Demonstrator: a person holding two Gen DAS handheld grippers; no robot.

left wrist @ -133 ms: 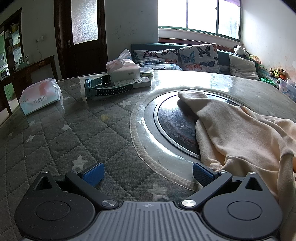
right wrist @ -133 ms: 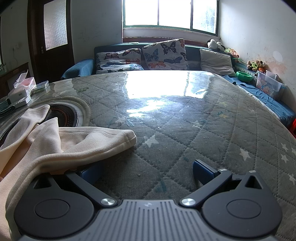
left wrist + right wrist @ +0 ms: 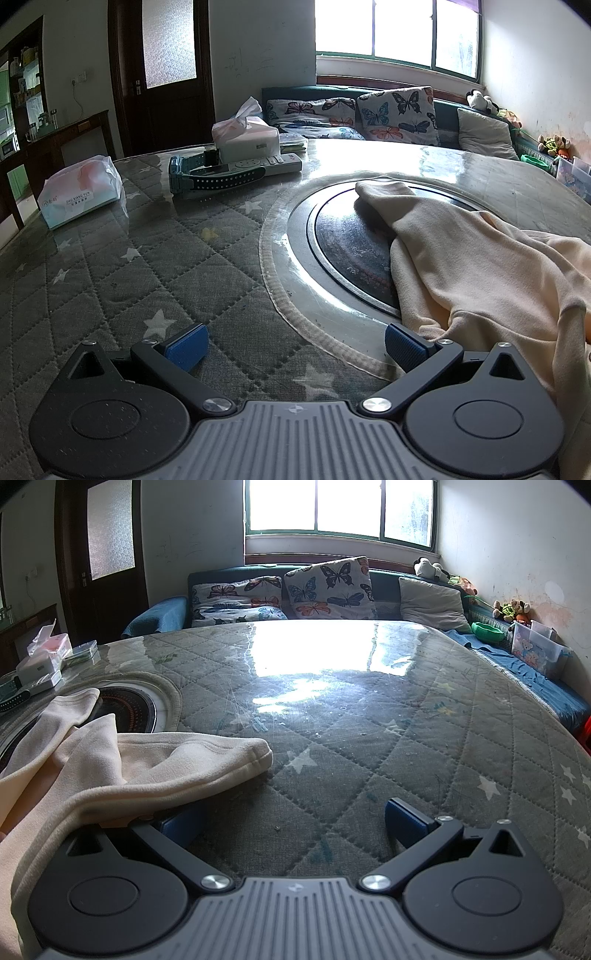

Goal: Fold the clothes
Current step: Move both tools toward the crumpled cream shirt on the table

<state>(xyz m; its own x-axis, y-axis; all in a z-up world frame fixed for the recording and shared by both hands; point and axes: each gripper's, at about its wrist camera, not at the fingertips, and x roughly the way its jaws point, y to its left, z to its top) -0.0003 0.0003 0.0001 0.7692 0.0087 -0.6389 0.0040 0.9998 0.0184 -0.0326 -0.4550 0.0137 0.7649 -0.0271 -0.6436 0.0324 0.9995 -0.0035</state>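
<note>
A cream garment (image 3: 480,266) lies crumpled on the round table, one end reaching over the dark round inset (image 3: 347,243). In the left wrist view my left gripper (image 3: 295,345) stands open just left of the cloth; its right pad (image 3: 402,345) sits at the garment's edge with nothing between the pads. The right wrist view has the same garment (image 3: 122,768) at the left, a sleeve-like end lying on the table. There my right gripper (image 3: 291,823) is open too, and the cloth drapes over its left finger (image 3: 177,825).
At the table's far left are a tissue pack (image 3: 79,195), a tissue box (image 3: 247,138), a remote (image 3: 258,166) and a watch strap (image 3: 218,179). A sofa with butterfly cushions (image 3: 325,590) lines the far wall. A quilted star mat under glass (image 3: 369,709) covers the table.
</note>
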